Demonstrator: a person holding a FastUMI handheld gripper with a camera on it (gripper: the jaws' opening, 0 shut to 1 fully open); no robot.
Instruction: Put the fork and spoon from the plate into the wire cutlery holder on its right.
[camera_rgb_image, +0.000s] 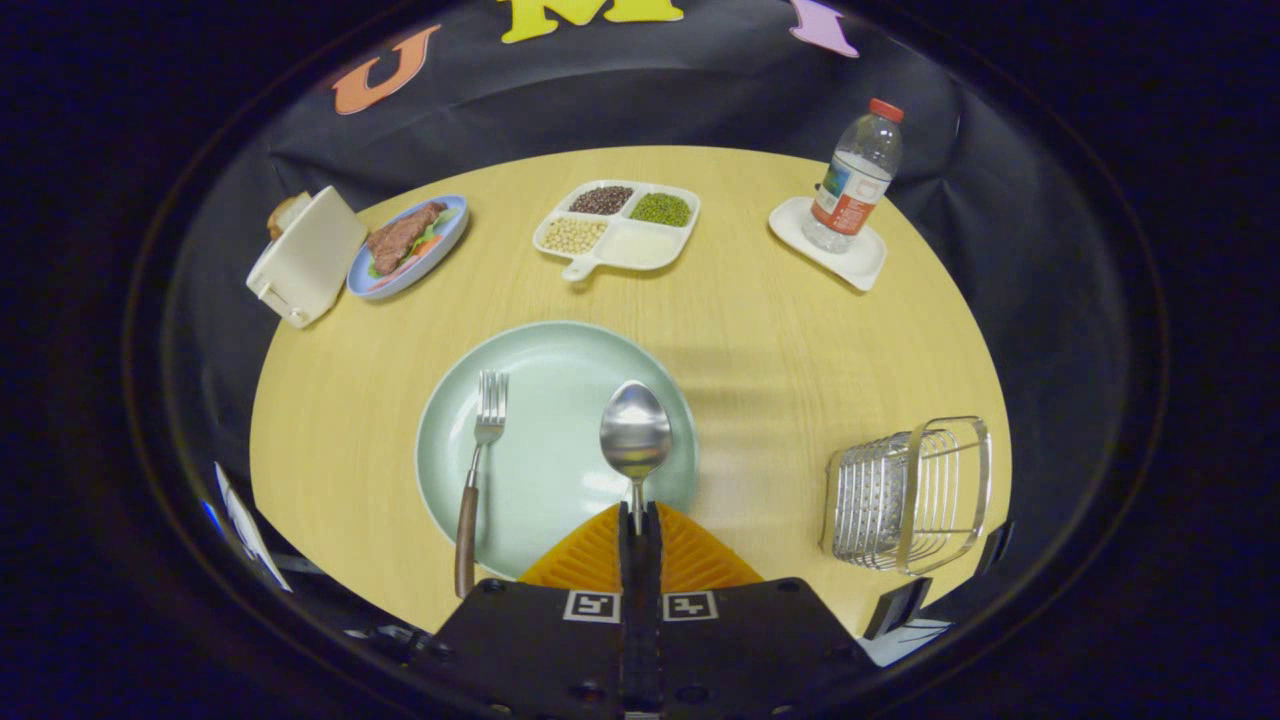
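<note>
Right now my gripper (638, 520) pinches the spoon (635, 440) by its thin handle; tilted carelessly toward the wire cutlery holder (908, 495), it could slip.

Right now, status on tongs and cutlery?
Tongs shut on spoon handle, over plate. Fork on plate's left rim. Wire holder right of plate, path clear.

Round pale wooden table (760, 330). Directly on it: green plate (560, 400) at centre; wire cutlery holder (908, 495) at 4 o'clock from plate, well apart. Divided tray (640, 248) at 12. Blue dish (455, 235) and white box (305, 258) at 10–11. White coaster (868, 262) at 1–2.
</note>
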